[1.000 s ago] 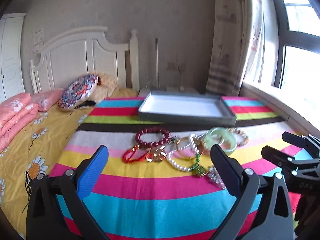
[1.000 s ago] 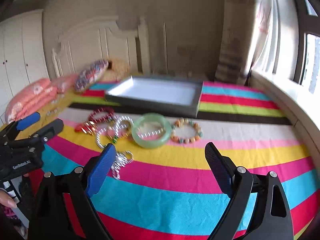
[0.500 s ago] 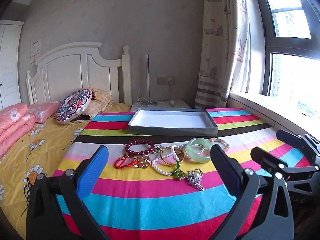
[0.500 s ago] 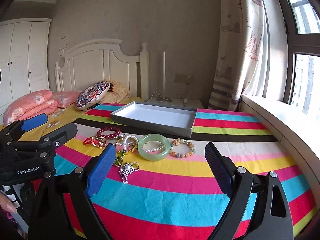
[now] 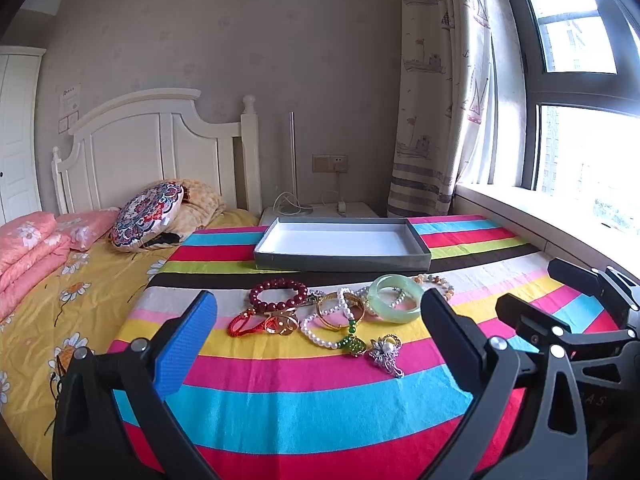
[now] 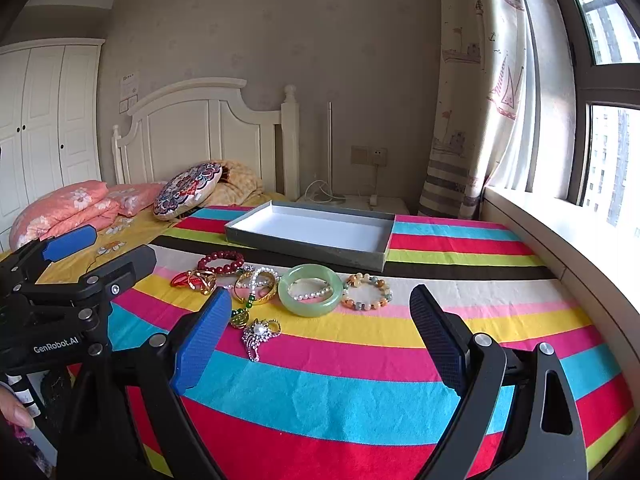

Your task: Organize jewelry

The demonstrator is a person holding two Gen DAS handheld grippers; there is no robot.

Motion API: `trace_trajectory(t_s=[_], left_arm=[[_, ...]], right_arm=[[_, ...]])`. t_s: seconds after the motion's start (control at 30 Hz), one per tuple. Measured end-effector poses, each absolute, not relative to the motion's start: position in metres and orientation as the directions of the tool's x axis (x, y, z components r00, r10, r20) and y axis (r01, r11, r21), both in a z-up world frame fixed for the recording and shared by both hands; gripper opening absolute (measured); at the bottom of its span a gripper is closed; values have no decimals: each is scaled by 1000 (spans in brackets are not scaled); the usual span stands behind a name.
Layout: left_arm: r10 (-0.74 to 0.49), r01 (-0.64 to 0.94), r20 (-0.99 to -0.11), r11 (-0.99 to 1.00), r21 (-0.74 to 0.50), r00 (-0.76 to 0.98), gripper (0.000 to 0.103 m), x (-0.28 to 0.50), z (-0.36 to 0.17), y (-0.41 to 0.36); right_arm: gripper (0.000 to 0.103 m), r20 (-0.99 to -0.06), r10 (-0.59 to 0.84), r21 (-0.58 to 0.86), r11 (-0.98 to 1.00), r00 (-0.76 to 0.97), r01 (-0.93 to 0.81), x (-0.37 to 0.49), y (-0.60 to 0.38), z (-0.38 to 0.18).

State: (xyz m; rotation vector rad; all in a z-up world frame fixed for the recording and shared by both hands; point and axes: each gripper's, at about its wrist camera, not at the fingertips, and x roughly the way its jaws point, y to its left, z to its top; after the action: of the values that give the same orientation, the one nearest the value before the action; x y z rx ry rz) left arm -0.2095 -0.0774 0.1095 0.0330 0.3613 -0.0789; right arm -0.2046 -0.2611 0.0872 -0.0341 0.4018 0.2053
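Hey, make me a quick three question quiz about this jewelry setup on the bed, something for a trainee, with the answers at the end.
1. True or false: the grey tray already holds some jewelry.
2. Which piece lies nearest the window side of the pile? A. dark red bead bracelet B. pastel bead bracelet C. silver brooch
3. Fill in: a strand of pearls shows through the ring of the ____ bangle.

Key: 1 false, the tray is empty. 2 B. 3 green.
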Motion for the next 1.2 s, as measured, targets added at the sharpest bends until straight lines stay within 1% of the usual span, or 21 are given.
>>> trace_trajectory(t_s=[1.2], left_arm=[[-76,87,-359,996,16,930,101,-213,104,-74]], right_arm=[[87,-396,202,29,978,896,-208,-203,-259,83]])
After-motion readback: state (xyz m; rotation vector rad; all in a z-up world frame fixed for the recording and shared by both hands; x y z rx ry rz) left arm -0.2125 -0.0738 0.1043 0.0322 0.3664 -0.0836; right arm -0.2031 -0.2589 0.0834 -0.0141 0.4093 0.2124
